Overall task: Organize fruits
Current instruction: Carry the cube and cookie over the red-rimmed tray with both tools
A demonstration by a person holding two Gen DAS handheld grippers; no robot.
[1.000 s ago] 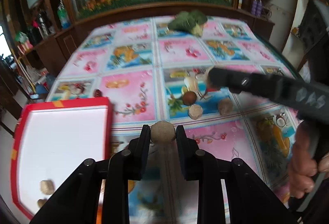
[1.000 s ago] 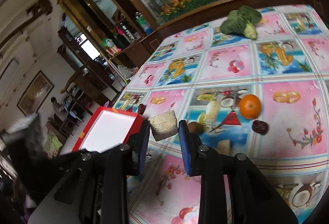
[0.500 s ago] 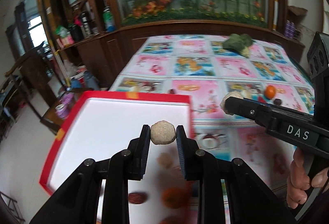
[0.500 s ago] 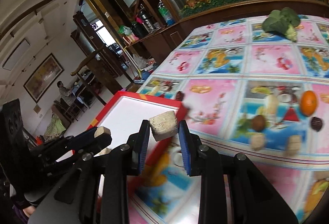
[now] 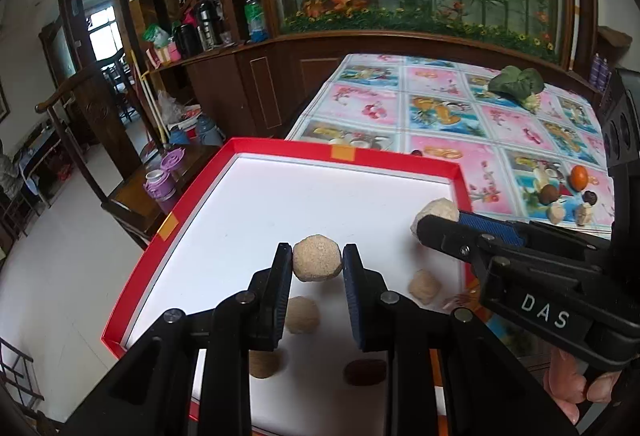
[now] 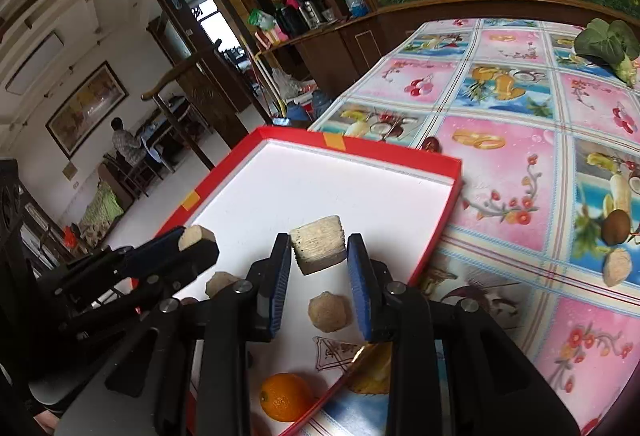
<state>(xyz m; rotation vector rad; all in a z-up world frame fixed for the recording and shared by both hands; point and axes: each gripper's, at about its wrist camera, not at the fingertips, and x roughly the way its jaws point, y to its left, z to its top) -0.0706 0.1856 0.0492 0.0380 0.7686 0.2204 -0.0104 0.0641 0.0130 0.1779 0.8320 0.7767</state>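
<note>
With both tongs poised above the red-rimmed white tray (image 5: 256, 203), your left tongs (image 5: 317, 263) pinch a round tan fruit (image 5: 317, 262), right tongs (image 6: 319, 251) a beige cut chunk (image 6: 318, 243); release straight down.

— Any writing you can read here?
— Only "DAS", in white letters on the black body of the right gripper (image 5: 436, 226), seen from the left wrist view.

Left tool (image 5: 317, 268): black plastic linkage arms, silver screws, blue ribbed pads. Right tool (image 6: 319, 256): same build, white "DAS" lettering on its side, at 3 o'clock in the left wrist view.
</note>
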